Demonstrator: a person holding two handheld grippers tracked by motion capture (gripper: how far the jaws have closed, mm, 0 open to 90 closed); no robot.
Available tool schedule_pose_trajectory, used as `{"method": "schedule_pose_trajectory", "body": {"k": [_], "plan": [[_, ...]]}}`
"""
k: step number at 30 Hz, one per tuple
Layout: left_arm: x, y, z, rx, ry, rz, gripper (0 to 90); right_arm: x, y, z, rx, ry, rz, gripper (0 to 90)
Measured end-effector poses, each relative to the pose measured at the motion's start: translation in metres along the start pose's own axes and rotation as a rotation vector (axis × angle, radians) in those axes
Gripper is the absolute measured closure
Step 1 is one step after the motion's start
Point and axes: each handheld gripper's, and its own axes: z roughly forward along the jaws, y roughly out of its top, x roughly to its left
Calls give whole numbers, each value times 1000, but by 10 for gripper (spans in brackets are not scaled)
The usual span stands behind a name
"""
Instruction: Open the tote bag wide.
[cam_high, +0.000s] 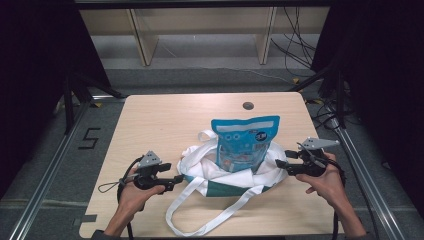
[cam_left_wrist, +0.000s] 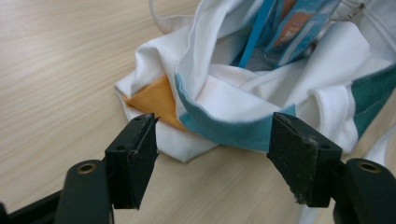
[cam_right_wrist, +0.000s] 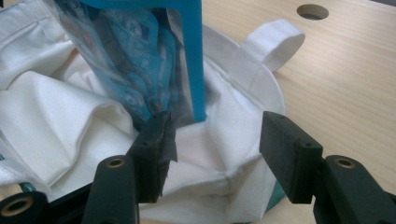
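Your left gripper (cam_high: 176, 179): jaws apart, empty, just beside the bag's left edge | white tote bag (cam_high: 210, 172): mid-table, blue pouch (cam_high: 245, 142) standing upright inside | your right gripper (cam_high: 281, 165): jaws apart, empty, at bag's right edge

We see a surface (cam_high: 150, 125) of pale, matt wood grain, carrying a soft white cloth bag (cam_high: 210, 175) with teal and orange panels. A glossy blue plastic pouch (cam_high: 245, 142) stands in it. Each gripper's pads (cam_left_wrist: 299, 163) look matt black and rough, like worn rubber.
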Motion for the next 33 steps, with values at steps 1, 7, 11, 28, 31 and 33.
{"method": "schedule_pose_trajectory", "body": {"k": [1,7,11,28,31,33], "plan": [[0,-2,-2,11,3,6,306,-1,-1,0,-7,0,-11,448],[-2,-15,-7,-1,0,-8,270,0,-8,-4,-33,-8,0,431],[-4,-22,-10,-9,-5,-15,265,2,-13,-8,-29,-4,10,421],[-5,-56,-24,-10,28,-37,236,13,-50,-30,-94,-20,63,390],[-10,-61,-25,-7,32,-35,224,17,-64,-32,-63,-32,57,388],[-11,-61,-26,4,39,-26,218,19,-67,-33,-59,-20,78,387]]}}
